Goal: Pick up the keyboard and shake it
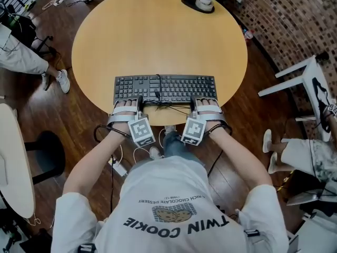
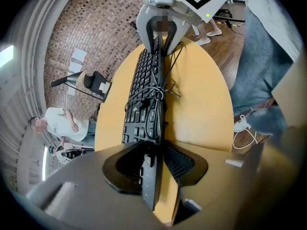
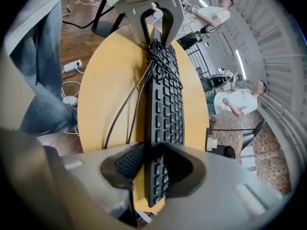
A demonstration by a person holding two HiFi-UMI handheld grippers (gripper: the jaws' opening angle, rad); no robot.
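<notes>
A black keyboard (image 1: 168, 88) lies lengthwise along the near edge of the round wooden table (image 1: 158, 30), with its bundled cable (image 1: 158, 103) over its middle. My left gripper (image 1: 126, 104) holds its near left corner and my right gripper (image 1: 208, 104) its near right corner. In the left gripper view the keyboard (image 2: 144, 90) runs edge-on between the jaws of the left gripper (image 2: 156, 169), the ribbed pad against its underside. The right gripper view shows the keyboard (image 3: 168, 104) the same way inside the right gripper (image 3: 153, 169). Each view shows the opposite gripper at the far end.
A black stand with a white object (image 1: 202, 3) sits at the table's far edge. A white stool (image 1: 300, 78) stands at right, and a pale tabletop (image 1: 13, 162) at left. People stand or sit around. Cables and a power strip (image 1: 120, 167) lie on the wooden floor.
</notes>
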